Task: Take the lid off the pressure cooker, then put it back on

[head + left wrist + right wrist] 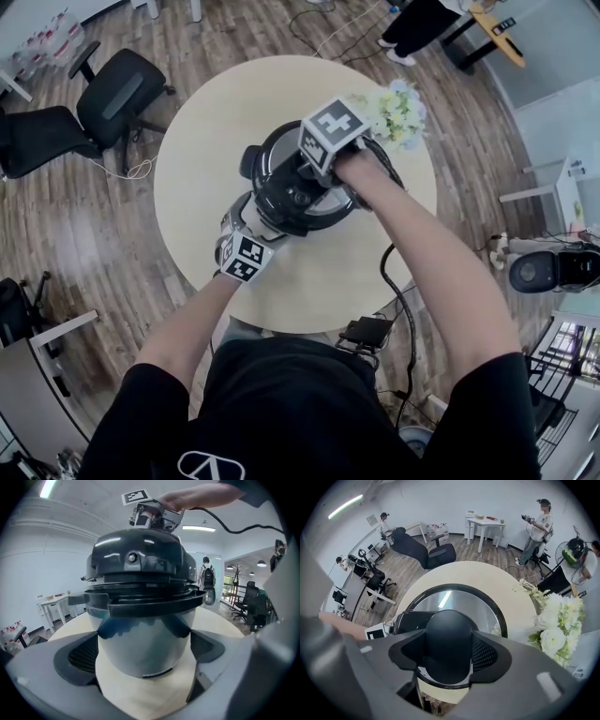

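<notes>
A black and steel pressure cooker [281, 202] stands mid-table on the round cream table [202, 159]. Its black lid [136, 559] sits on top of the steel body [145, 639]; I cannot tell whether it is fully seated. My right gripper [319, 173] points straight down over it and is shut on the lid's round black knob [447, 639]. The lid's steel top [459, 602] spreads out behind the knob. From the near left my left gripper [251, 220] reaches in, and its pads [84, 653] press both sides of the steel body.
A bunch of white flowers [398, 112] stands just right of the cooker at the table's far edge. A black cable [394, 272] runs along my right arm to a black box [366, 330] at the near edge. Office chairs [122, 94] and desks stand around on the wooden floor.
</notes>
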A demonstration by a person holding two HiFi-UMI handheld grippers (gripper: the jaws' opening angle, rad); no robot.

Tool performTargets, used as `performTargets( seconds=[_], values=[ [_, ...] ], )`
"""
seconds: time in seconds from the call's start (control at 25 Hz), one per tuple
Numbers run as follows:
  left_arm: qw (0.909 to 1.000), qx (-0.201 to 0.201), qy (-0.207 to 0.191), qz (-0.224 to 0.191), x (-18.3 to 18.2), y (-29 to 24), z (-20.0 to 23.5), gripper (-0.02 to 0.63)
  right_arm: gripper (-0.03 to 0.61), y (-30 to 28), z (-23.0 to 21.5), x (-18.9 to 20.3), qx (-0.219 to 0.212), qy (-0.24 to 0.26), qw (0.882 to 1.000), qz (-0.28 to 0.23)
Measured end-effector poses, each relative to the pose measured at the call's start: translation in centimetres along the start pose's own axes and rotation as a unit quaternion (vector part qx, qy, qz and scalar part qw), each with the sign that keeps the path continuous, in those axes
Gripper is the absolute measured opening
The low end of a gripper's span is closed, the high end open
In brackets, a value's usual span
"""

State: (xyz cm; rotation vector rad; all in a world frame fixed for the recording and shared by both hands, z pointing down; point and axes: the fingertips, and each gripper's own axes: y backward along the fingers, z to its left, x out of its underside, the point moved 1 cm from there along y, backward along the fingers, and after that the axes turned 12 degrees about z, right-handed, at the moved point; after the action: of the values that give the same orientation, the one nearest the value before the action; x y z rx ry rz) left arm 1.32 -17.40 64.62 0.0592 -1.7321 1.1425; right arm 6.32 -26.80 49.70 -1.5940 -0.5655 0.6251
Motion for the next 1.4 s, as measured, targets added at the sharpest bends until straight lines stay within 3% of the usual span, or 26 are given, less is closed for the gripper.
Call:
performTargets(
  seconds=[0.56,1.4],
  values=[
    [1.0000,-0.001,0.003,-0.008,0.0,-0.1,0.2,0.591,0.287,-1.5,0.1,-1.2,0.027,0.031,0.998,0.049],
    [0.9999,-0.003,0.000,-0.013,0.0,-0.1,0.3,0.591,0.295,-1.5,0.7,-0.7,0.032,0.096,0.994,0.031]
  ],
)
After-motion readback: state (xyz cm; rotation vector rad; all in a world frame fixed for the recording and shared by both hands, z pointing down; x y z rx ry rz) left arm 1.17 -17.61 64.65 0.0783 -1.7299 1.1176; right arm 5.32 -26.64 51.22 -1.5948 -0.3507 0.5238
